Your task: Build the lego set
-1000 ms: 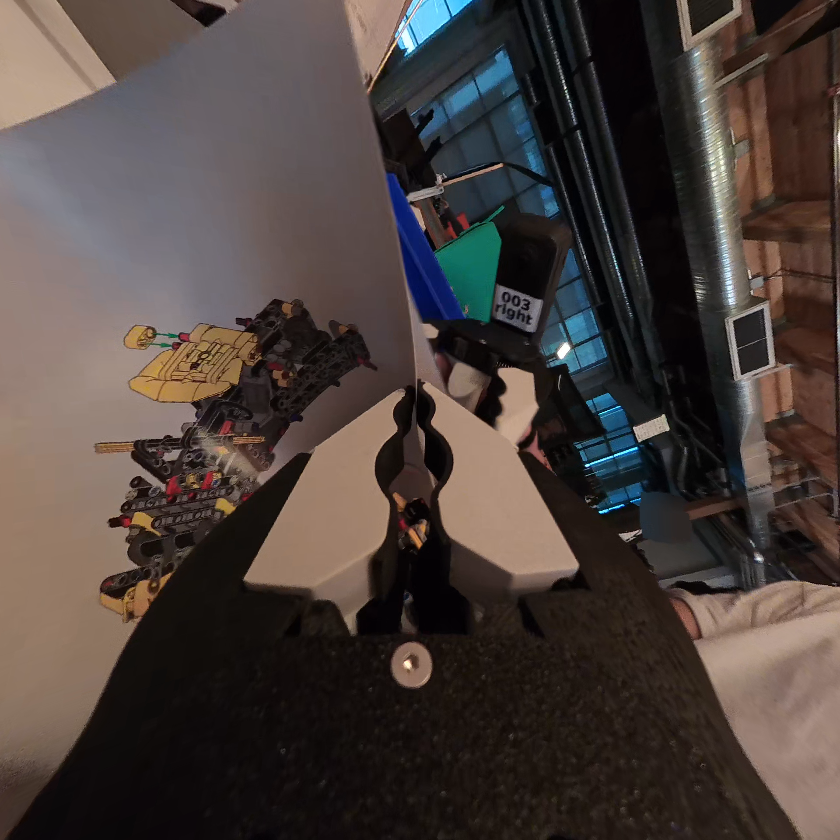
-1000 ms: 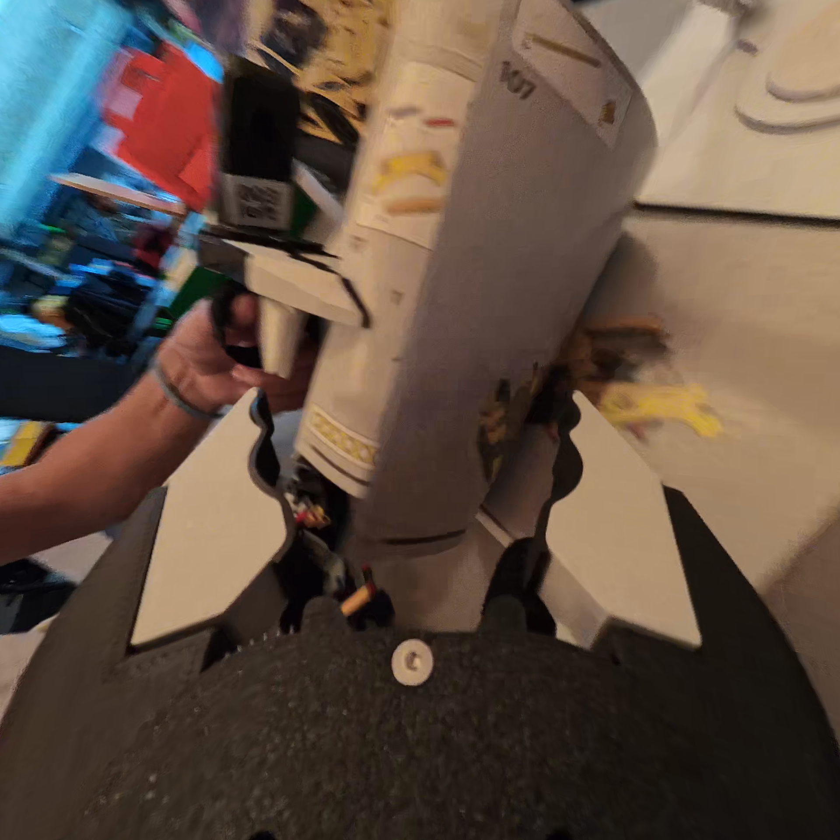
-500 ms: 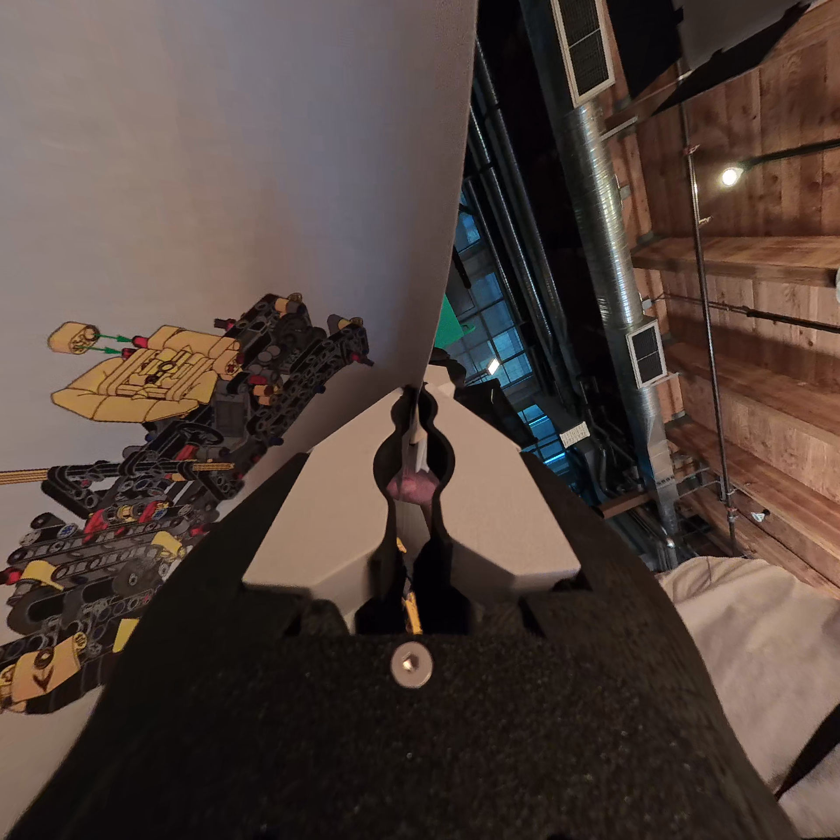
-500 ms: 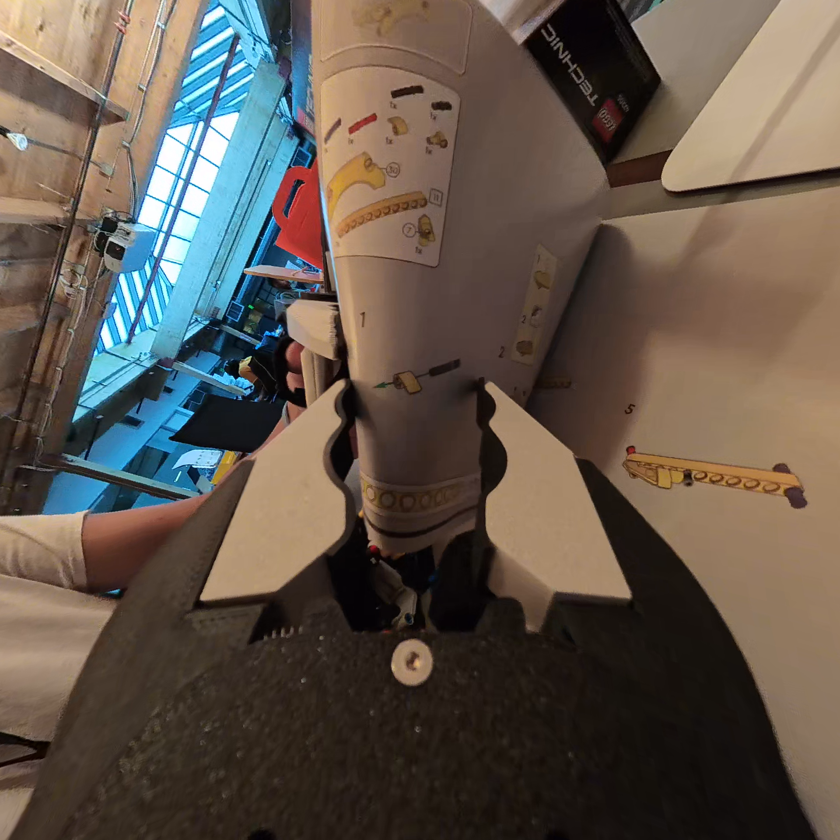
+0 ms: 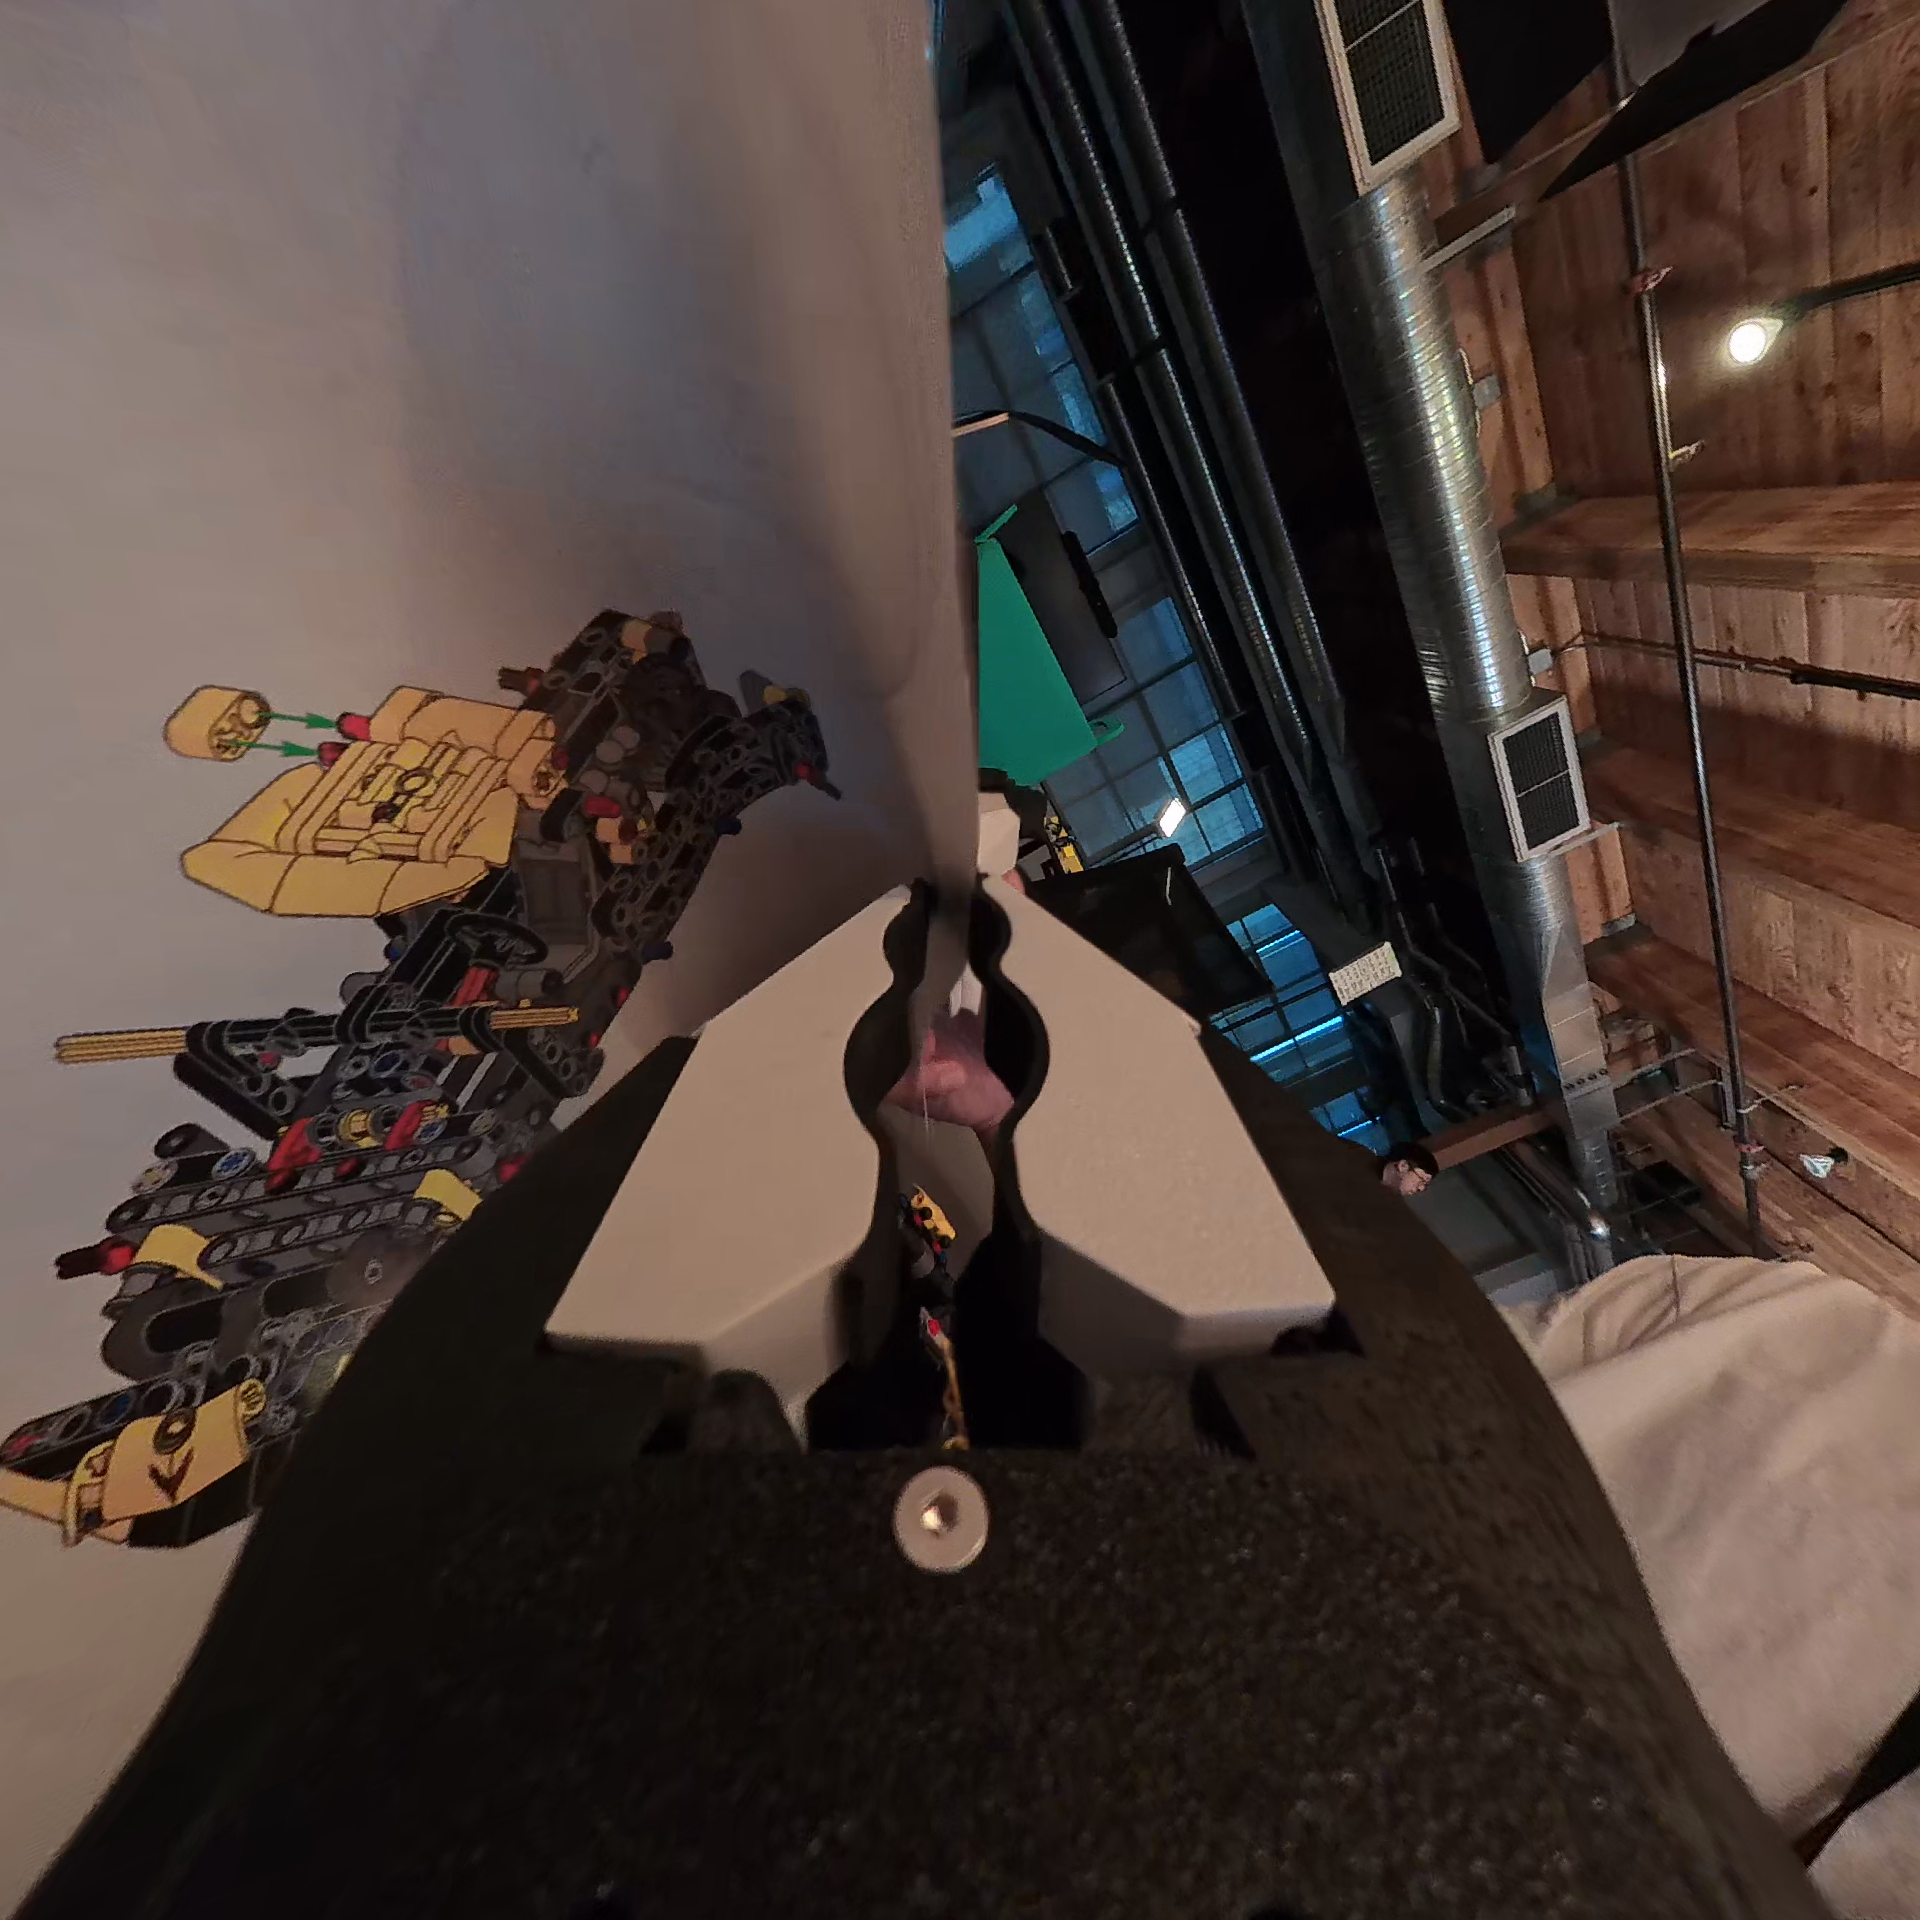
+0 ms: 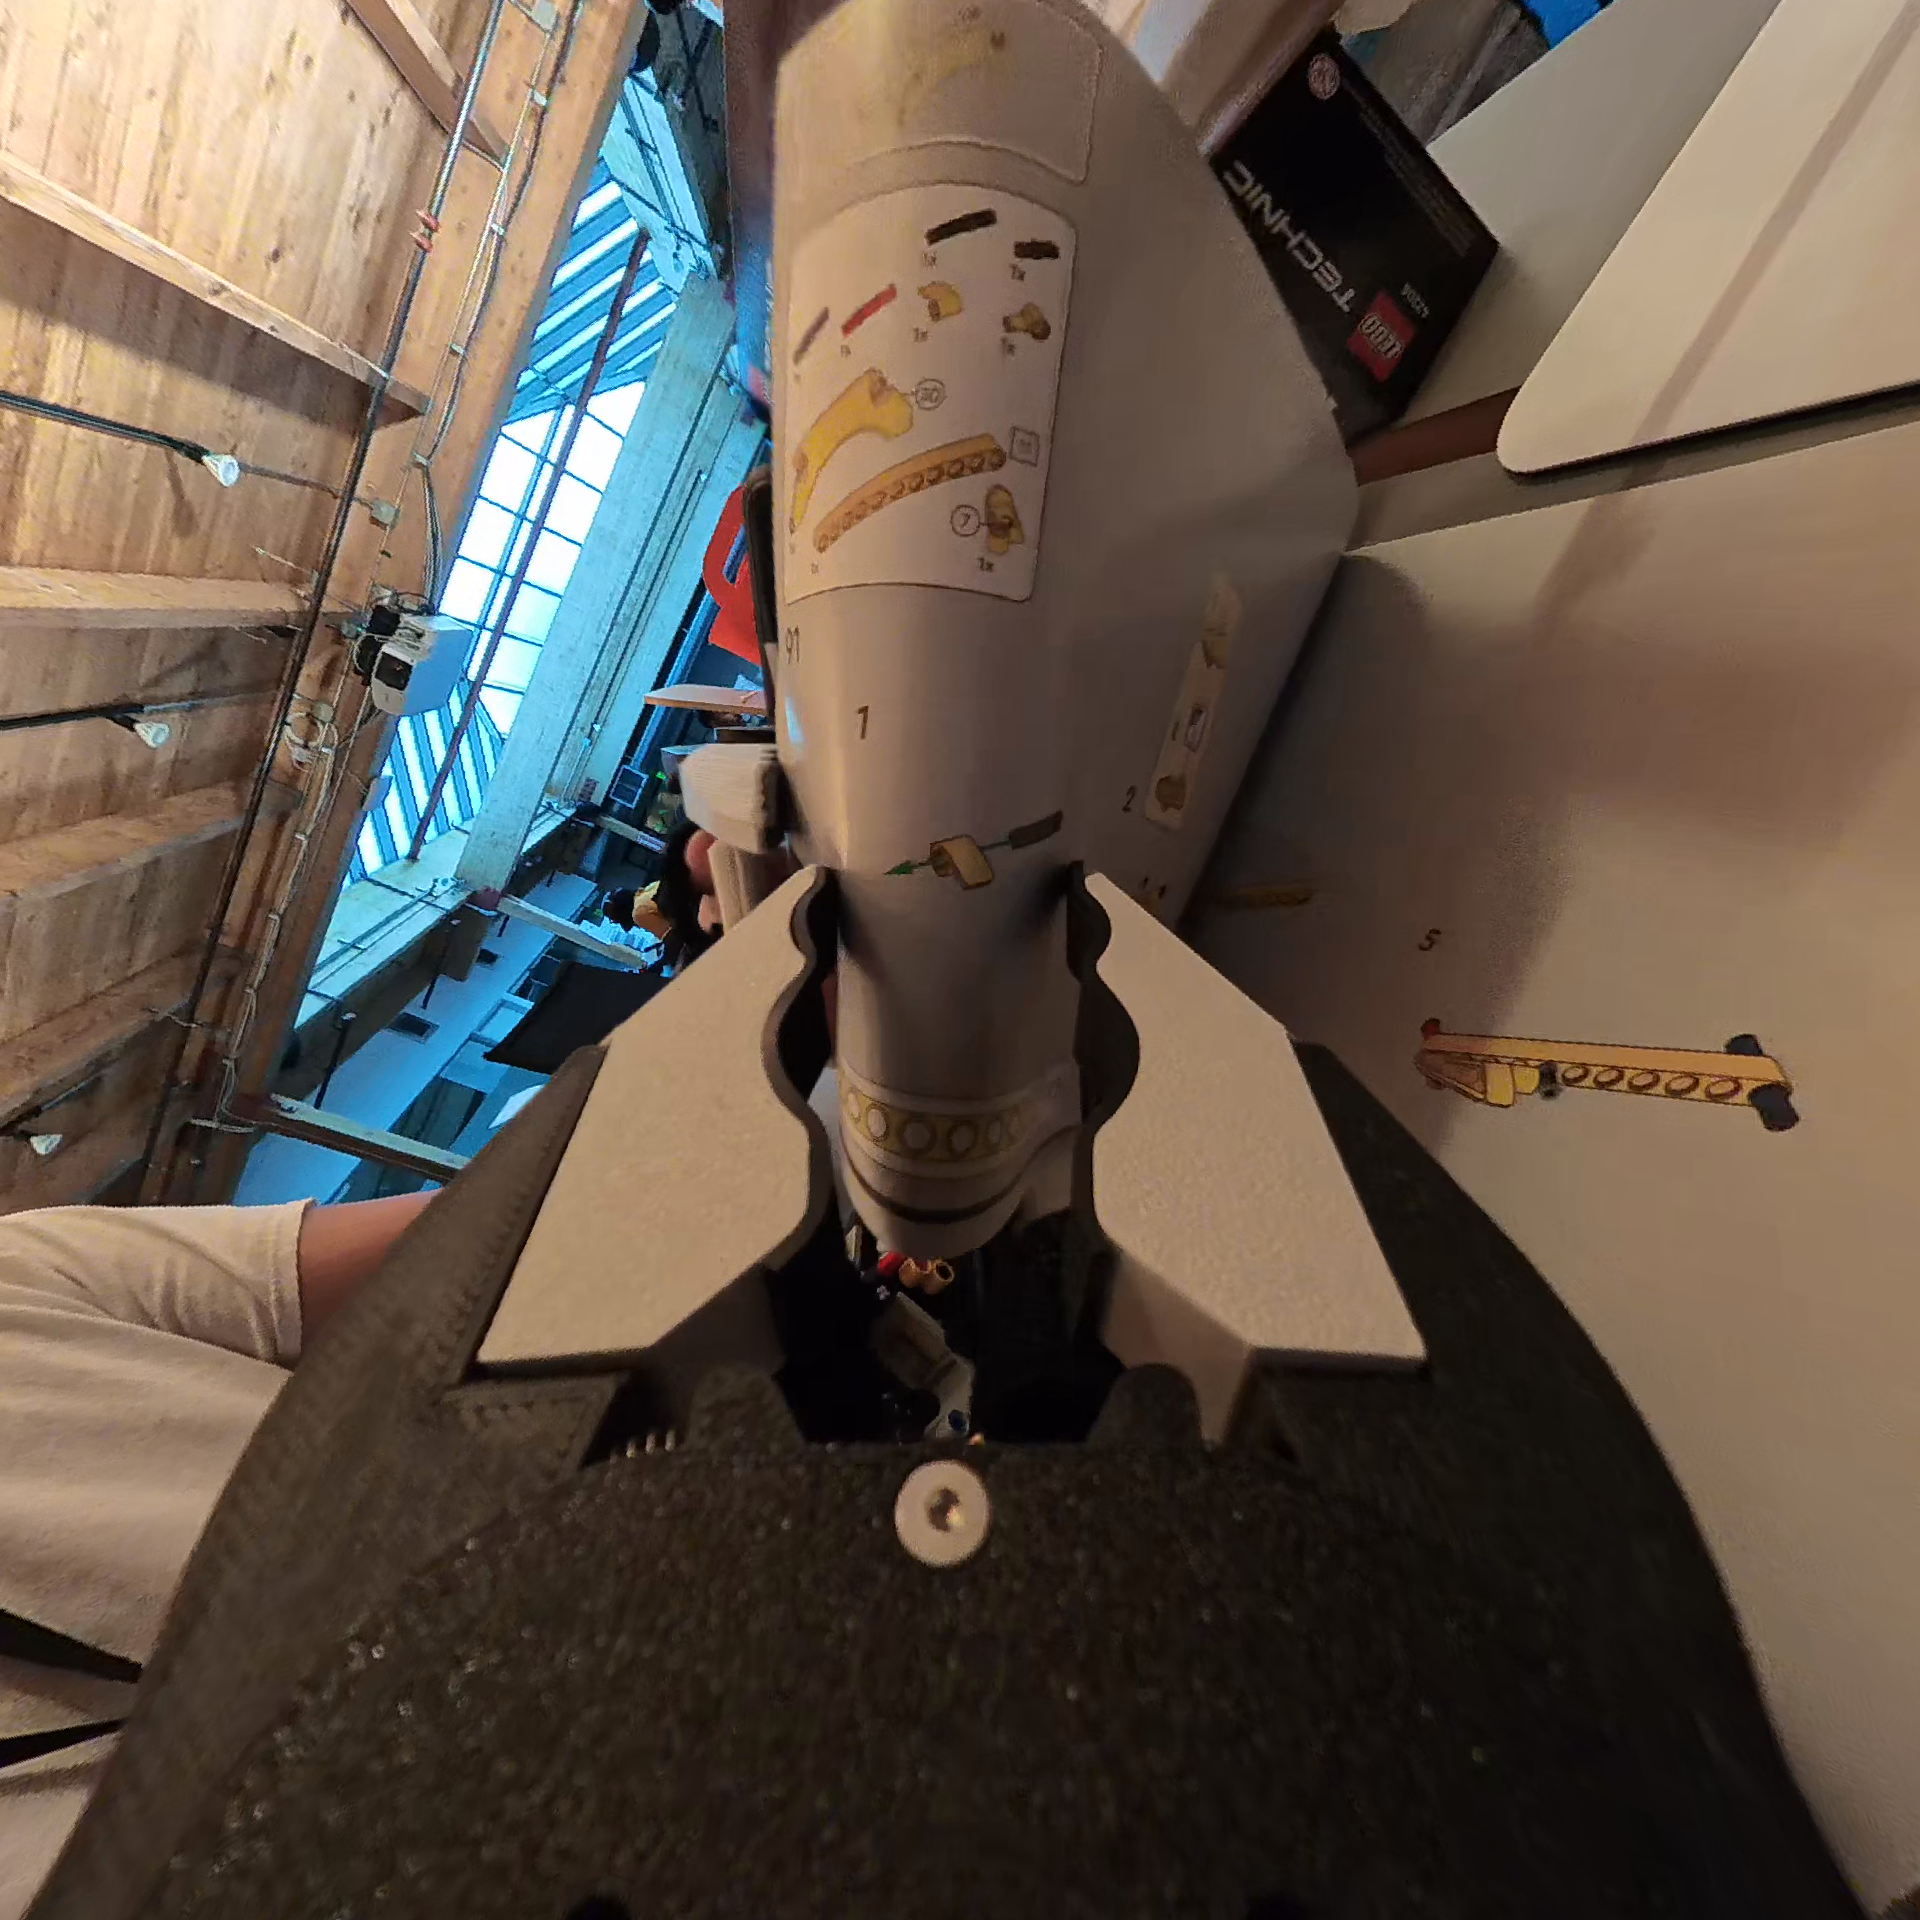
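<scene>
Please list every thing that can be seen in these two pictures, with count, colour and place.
instruction booklet: one, grey-white pages with yellow and black drawings, held up between both tools
set box: one, black, on the white table, upper right of right wrist view
table: white, right side
green panel: one, behind the page edge
metal duct: one, silver, along the wooden ceiling
sleeve: white, lower left
left tool: shut on a page edge
right tool: open around the curled pages

Both wrist cameras tipped sideways, very close behind their fingers, sharing the instruction booklet (image 5: 468, 520) from opposite sides.
</scene>
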`<state>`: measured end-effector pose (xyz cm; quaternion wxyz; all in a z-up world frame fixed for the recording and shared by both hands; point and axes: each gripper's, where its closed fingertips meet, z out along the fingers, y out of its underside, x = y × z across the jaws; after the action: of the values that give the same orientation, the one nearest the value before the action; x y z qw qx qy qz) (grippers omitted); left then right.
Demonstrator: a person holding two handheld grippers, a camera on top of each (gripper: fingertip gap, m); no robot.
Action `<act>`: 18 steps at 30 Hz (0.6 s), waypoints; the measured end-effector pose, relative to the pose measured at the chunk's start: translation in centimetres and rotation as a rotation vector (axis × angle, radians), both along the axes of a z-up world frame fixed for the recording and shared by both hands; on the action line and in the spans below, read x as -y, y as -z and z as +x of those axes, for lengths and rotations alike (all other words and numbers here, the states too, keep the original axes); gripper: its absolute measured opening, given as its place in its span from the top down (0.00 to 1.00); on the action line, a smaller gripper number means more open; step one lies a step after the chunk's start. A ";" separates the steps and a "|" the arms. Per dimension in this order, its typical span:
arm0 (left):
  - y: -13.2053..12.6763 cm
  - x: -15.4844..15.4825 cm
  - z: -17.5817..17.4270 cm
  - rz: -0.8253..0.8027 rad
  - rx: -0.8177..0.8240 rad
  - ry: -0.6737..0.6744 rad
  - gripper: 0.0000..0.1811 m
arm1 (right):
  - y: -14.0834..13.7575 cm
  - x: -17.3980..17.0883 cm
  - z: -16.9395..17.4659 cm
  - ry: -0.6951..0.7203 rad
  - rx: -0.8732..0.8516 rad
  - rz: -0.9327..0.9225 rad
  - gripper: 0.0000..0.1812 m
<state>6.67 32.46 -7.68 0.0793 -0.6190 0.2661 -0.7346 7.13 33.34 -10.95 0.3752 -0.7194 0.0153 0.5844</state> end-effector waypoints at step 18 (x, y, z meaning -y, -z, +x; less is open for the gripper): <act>3.7 -7.3 -20.6 0.046 -0.503 -0.135 1.00 | 3.0 0.7 2.5 0.122 0.956 0.022 0.81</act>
<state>-13.97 39.74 -11.41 0.0734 -0.7967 0.2524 -0.5442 9.60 32.64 -13.94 0.3814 -0.9012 -0.1228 0.1654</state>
